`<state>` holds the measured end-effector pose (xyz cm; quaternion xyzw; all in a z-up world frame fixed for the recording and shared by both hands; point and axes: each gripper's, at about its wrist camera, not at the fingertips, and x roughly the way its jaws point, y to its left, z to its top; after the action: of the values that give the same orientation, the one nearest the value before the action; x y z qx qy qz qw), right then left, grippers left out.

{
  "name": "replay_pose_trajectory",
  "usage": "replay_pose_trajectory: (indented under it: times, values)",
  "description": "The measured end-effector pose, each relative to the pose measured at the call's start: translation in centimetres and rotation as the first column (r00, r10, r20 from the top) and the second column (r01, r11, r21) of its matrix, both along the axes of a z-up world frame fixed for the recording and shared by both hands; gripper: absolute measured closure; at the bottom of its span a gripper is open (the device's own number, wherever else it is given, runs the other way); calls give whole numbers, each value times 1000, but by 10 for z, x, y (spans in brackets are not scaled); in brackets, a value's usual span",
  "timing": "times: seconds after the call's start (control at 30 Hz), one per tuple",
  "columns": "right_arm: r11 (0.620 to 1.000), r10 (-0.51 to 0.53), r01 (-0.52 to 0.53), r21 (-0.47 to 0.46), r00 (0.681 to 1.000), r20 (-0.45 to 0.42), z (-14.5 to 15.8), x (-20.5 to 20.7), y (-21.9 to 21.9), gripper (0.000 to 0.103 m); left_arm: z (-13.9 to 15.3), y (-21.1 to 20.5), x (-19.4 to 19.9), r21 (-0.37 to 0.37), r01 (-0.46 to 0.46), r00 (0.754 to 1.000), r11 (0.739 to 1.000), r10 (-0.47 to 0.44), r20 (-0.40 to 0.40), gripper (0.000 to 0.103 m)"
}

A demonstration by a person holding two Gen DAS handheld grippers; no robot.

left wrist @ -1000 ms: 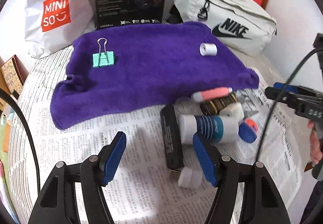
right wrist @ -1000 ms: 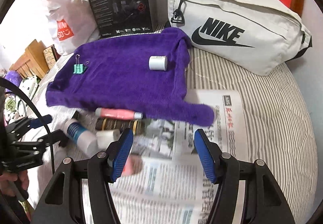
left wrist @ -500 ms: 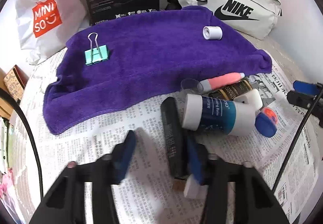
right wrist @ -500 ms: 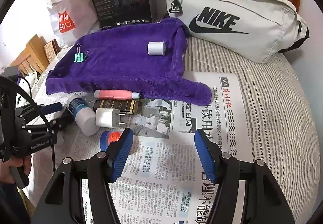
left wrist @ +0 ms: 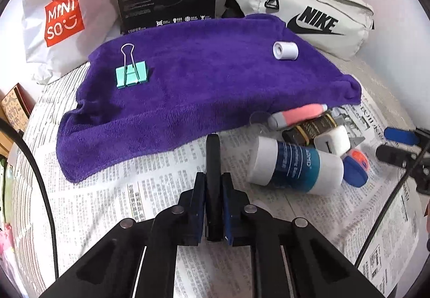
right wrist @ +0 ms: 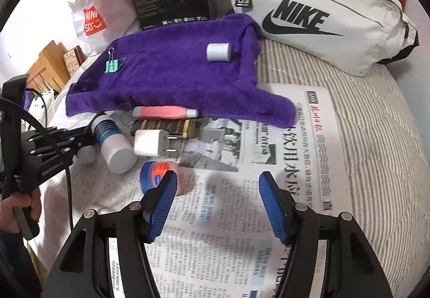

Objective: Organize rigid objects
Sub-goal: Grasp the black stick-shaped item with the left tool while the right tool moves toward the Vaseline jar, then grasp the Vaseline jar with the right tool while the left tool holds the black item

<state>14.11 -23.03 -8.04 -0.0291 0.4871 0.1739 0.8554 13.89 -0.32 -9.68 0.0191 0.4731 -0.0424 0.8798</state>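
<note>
Scanning from the left, we find our left gripper [left wrist: 213, 206] with its jaws just closed tight on the flat black bar [left wrist: 212, 158], which lies on the newspaper [left wrist: 113, 198] beside the purple towel [left wrist: 204, 83]. Further right, our right gripper [right wrist: 217, 204] hangs about half open, holding nothing, just beside the blue-and-orange tin [right wrist: 154, 173].

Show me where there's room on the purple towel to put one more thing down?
The purple fleece towel is bare across its whole middle, between the mint green binder clip and the small white roll. Its near left corner is bare too. It is crowded just off its near right edge, where the pink tube, white charger plug and white-and-blue bottle bunch on the newspaper.
</note>
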Motion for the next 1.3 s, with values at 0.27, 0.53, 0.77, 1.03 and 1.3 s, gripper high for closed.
replay_pose_trajectory:
  times: [0.27,0.53,0.77,1.03,1.3]
  values:
    - [998,53,-53,26,998,-15,-3,-8,15,40,1,1,1,-6,0,1000,1000,0,9,91]
    - [996,91,-90,25,995,-36,-13,-5,34,40,0,9,-2,-39,-14,1000,999,14,1,91]
    - [997,80,-79,8,996,-37,-19,-4,43,40,1,9,-2,-29,-8,1000,1000,8,4,91]
    - [998,57,-57,-38,998,-23,-16,0,39,40,1,10,-3,-43,2,1000,999,-1,7,91]
    - [999,28,-29,-45,1000,-8,-22,2,39,40,1,10,-3,-44,-1,1000,999,1,7,91]
